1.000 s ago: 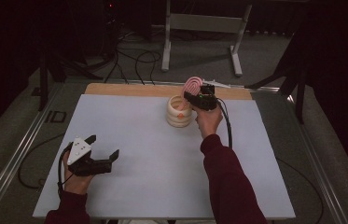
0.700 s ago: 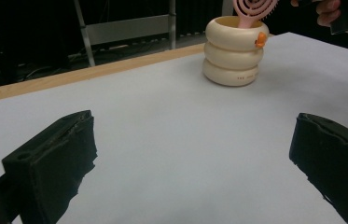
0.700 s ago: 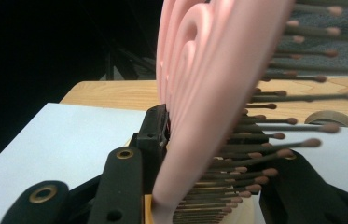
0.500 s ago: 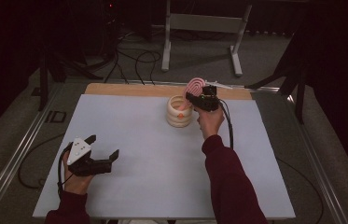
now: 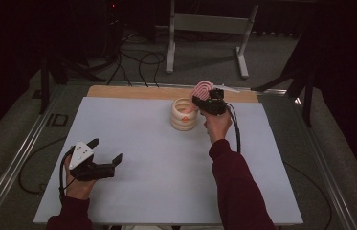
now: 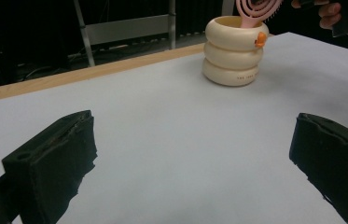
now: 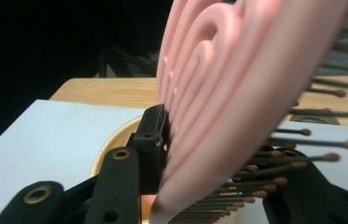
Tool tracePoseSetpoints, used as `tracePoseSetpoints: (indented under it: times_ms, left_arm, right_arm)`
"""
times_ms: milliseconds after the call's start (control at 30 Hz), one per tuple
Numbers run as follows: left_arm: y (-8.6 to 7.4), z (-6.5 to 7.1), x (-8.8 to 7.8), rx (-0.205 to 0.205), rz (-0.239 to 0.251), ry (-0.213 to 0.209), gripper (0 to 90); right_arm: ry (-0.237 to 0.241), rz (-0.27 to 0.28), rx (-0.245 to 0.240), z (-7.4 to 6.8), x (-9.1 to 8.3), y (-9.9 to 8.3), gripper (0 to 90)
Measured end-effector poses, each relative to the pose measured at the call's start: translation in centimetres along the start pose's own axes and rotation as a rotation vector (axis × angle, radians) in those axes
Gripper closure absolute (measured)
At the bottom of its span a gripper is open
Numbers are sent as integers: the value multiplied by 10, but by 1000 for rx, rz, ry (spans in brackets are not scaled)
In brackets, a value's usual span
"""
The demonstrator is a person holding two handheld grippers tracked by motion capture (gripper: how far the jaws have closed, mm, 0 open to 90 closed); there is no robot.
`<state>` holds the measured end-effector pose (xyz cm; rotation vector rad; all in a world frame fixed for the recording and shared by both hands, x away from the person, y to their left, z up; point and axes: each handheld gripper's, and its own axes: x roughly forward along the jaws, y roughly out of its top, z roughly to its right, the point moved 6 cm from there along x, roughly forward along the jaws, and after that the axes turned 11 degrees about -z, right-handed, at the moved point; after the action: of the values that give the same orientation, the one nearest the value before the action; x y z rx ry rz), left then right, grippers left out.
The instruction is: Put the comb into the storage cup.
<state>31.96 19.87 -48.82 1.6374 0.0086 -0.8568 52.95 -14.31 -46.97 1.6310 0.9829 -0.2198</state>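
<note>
A pink hairbrush (image 5: 204, 89) stands head-up in a cream ringed holder (image 5: 184, 115) at the far middle of the white table. My right gripper (image 5: 200, 101) grips it just above the holder's rim. In the right gripper view the brush (image 7: 237, 93) sits between the jaws, one pad (image 7: 152, 140) against its ribbed back and the other jaw among the bristles. The jaws have just been opening slightly, with the brush still between them. My left gripper (image 5: 105, 149) rests near the table's front left, open, with nothing between its jaws. It faces the holder (image 6: 231, 56).
The white table top (image 5: 157, 177) ends in a wooden strip (image 5: 133, 92) at the far side. A small orange knob (image 6: 260, 38) sticks out of the holder's top ring. A metal stand (image 5: 205, 28) and cables lie on the floor beyond.
</note>
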Motion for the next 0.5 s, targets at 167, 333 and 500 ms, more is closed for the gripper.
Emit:
tracePoseSetpoints:
  times_ms: [167, 333, 500]
  left_arm:
    - [0, 0, 0, 0, 1, 0, 11]
    - [0, 0, 0, 0, 0, 1, 11]
    - [0, 0, 0, 0, 0, 0, 11]
  right_arm:
    - [-11, -5, -7, 2, 0, -1, 582]
    - [-18, -10, -20, 3, 0, -2, 559]
    - [-11, -10, -25, 5, 0, -2, 536]
